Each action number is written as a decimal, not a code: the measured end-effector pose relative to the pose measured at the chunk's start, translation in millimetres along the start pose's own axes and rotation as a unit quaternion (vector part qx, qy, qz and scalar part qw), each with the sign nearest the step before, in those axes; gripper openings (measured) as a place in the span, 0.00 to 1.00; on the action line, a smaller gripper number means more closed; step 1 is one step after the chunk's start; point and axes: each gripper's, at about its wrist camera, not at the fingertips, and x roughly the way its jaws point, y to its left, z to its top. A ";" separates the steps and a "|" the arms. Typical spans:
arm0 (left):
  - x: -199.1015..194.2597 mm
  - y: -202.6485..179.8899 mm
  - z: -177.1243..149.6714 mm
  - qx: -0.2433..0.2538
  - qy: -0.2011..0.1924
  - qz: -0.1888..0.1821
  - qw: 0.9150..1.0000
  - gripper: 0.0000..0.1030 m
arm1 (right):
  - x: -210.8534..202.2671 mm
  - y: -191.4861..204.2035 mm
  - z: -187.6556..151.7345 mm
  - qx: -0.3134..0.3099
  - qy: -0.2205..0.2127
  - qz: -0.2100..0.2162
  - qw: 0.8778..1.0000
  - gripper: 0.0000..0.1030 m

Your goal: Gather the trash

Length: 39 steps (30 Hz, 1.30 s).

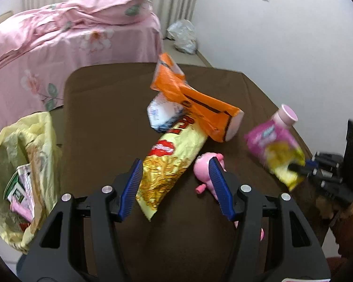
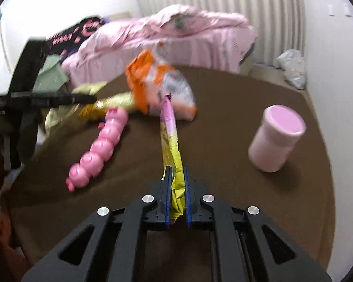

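My left gripper [image 1: 176,183] is open above the brown table [image 1: 106,108], its blue pads on either side of the near end of a long yellow snack bag [image 1: 171,159]. An orange wrapper [image 1: 197,103] and a white-blue packet [image 1: 162,112] lie behind it. My right gripper [image 2: 177,188] is shut on a pink-and-yellow snack wrapper [image 2: 171,136], held edge-on above the table; it also shows in the left wrist view [image 1: 273,148]. A yellow trash bag [image 1: 23,164] with wrappers inside hangs at the table's left edge.
A pink segmented pig toy [image 2: 98,145] lies left of the held wrapper. A pink bottle [image 2: 275,138] stands at the right. A bed with pink bedding [image 1: 58,37] is behind the table. A crumpled plastic bag [image 1: 183,35] lies by the wall.
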 end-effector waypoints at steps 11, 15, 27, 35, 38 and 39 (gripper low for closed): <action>11.7 5.9 -6.5 -0.005 0.018 0.044 0.999 0.27 | -2.7 -5.1 -8.8 0.032 0.005 0.012 0.999 0.10; -16.2 2.6 -17.0 -0.021 -0.010 0.043 0.999 0.17 | -6.0 0.2 -8.1 0.029 -0.002 0.011 1.000 0.10; -43.1 -17.3 -47.9 -0.022 -0.001 0.033 0.999 0.22 | -19.5 15.6 -9.0 0.008 -0.012 0.012 1.000 0.10; -33.9 1.5 -26.7 -0.064 0.011 -0.016 0.998 0.44 | -16.2 8.2 -14.9 0.024 -0.005 0.019 1.000 0.10; -10.9 11.9 -5.5 -0.089 0.028 -0.021 0.995 0.45 | -11.5 6.9 -18.1 0.033 0.000 0.023 0.999 0.10; -0.9 12.8 0.9 -0.094 0.036 -0.022 0.995 0.45 | -9.8 7.6 -19.3 0.033 0.002 0.024 0.999 0.10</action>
